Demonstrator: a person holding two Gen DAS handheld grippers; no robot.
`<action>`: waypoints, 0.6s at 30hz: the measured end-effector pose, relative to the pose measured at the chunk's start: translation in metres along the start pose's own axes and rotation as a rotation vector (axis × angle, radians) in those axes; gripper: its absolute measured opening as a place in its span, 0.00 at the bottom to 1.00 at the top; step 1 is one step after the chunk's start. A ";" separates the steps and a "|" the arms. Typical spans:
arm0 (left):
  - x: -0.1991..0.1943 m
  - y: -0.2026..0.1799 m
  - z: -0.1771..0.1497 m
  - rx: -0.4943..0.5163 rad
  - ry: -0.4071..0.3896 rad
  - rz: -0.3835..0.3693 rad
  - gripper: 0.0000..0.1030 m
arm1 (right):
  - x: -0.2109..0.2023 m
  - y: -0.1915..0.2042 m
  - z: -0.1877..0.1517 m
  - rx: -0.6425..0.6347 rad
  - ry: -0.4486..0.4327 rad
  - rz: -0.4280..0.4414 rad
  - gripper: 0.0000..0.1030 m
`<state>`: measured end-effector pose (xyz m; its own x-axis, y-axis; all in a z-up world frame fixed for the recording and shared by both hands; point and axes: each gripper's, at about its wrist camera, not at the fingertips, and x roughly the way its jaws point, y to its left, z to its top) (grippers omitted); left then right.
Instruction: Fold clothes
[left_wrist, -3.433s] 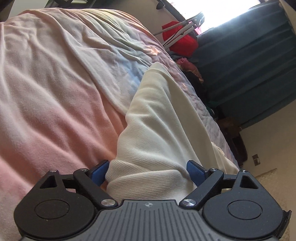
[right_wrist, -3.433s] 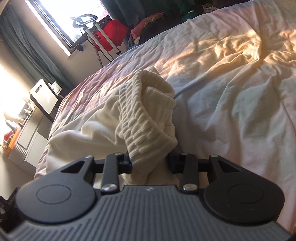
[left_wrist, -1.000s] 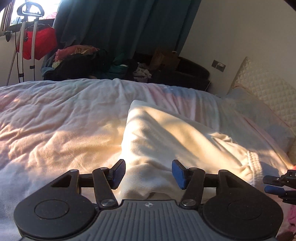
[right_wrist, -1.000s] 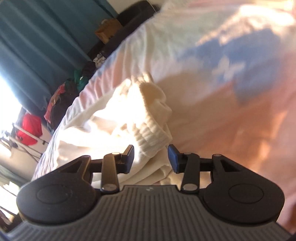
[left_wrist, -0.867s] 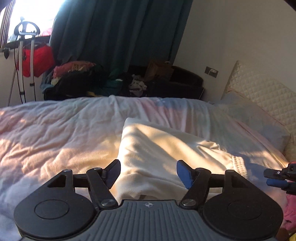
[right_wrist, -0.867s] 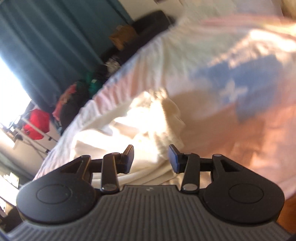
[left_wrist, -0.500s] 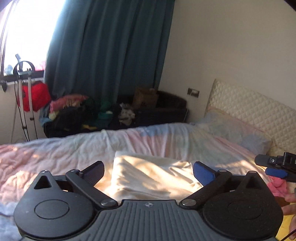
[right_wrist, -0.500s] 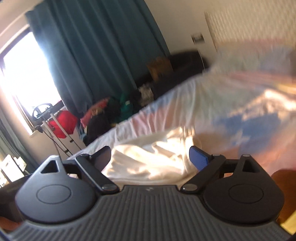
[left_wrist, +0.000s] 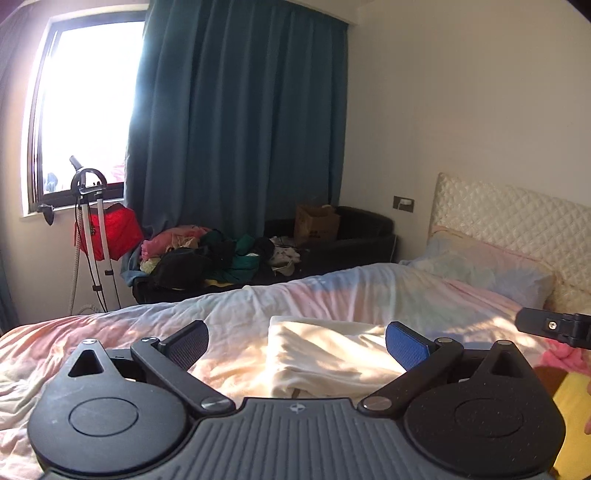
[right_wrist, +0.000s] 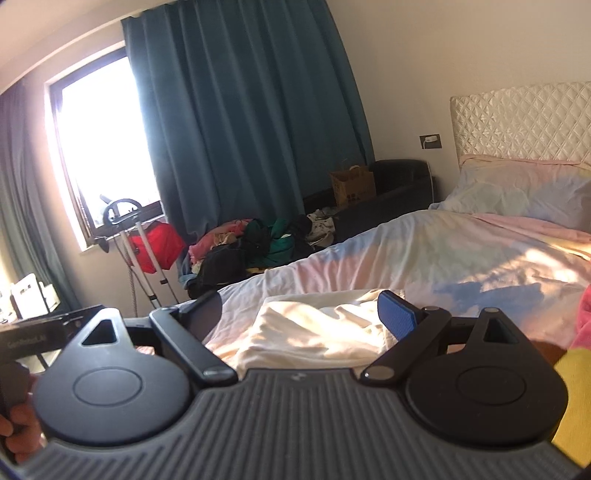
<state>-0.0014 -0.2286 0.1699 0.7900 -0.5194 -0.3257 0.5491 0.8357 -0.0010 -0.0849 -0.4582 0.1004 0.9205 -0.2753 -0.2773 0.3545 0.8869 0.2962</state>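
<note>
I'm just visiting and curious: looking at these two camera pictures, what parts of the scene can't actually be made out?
- Cream garment: near edge hidden behind the gripper body, both views; how neatly it is folded cannot be judged.
- Pink cloth: cut off by the right edge, both views.
- Yellow item: cropped at the frame corner; unidentifiable.
- Clothes pile beyond the bed: too small to separate.
- Window: overexposed.

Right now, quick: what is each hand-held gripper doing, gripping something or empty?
Left hand-held gripper: open, holding nothing, above the cream garment.
Right hand-held gripper: open, holding nothing.
</note>
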 end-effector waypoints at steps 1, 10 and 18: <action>-0.007 -0.001 -0.003 0.007 -0.004 -0.003 1.00 | -0.004 0.002 -0.004 0.001 -0.004 0.000 0.90; -0.033 -0.001 -0.041 -0.010 -0.027 0.017 1.00 | -0.019 0.025 -0.047 -0.053 -0.007 -0.031 0.90; -0.030 0.001 -0.076 -0.005 -0.035 0.043 1.00 | -0.019 0.034 -0.087 -0.076 -0.020 -0.056 0.90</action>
<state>-0.0457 -0.1989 0.1077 0.8219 -0.4890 -0.2923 0.5133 0.8582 0.0078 -0.1046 -0.3905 0.0357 0.9031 -0.3315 -0.2731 0.3924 0.8954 0.2105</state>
